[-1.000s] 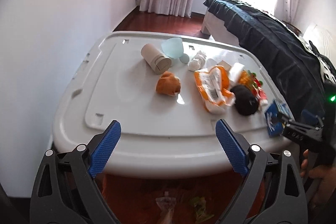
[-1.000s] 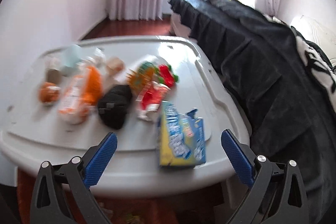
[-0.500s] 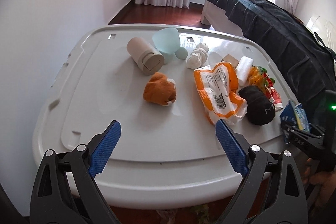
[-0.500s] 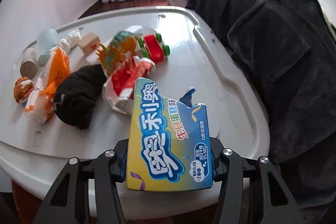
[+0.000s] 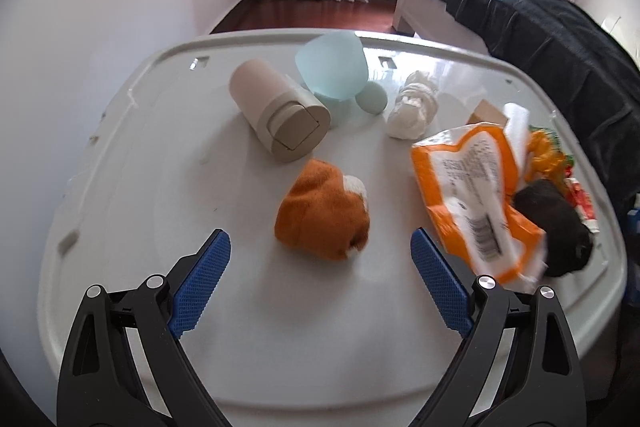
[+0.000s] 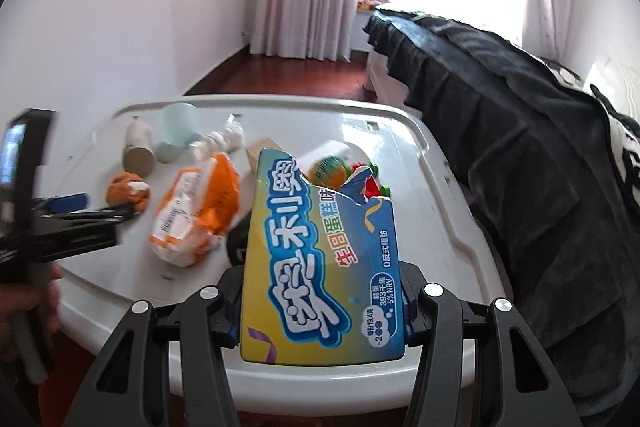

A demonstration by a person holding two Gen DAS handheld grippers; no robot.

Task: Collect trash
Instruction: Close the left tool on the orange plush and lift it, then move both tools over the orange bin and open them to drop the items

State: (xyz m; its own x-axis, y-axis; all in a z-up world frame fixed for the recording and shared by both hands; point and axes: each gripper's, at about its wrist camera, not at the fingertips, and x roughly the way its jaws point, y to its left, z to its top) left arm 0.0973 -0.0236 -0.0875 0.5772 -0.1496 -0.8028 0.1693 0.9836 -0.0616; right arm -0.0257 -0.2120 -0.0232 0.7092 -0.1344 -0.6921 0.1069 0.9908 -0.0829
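My right gripper (image 6: 320, 291) is shut on a torn blue and yellow snack box (image 6: 320, 259), held tilted above the near edge of the white table (image 6: 452, 187). My left gripper (image 5: 318, 239) stands open low over the table, with an orange plush toy (image 5: 322, 215) just ahead of its fingertips and not touched. To the right of the toy lie an orange snack bag (image 5: 476, 195), a black cloth bundle (image 5: 560, 227) and a red wrapper (image 5: 582, 203). In the right wrist view the left gripper (image 6: 92, 209) reaches in from the left beside the orange bag (image 6: 196, 211).
At the back of the table lie a beige cylinder (image 5: 280, 107), a pale blue cup (image 5: 332, 67) and a crumpled white tissue (image 5: 412, 105). A bed with a dark cover (image 6: 540, 167) runs along the table's right side. A white wall stands on the left.
My right gripper closed on the snack box and lifted it off the table. My left gripper moved forward and down over the table toward the orange plush toy, staying open.
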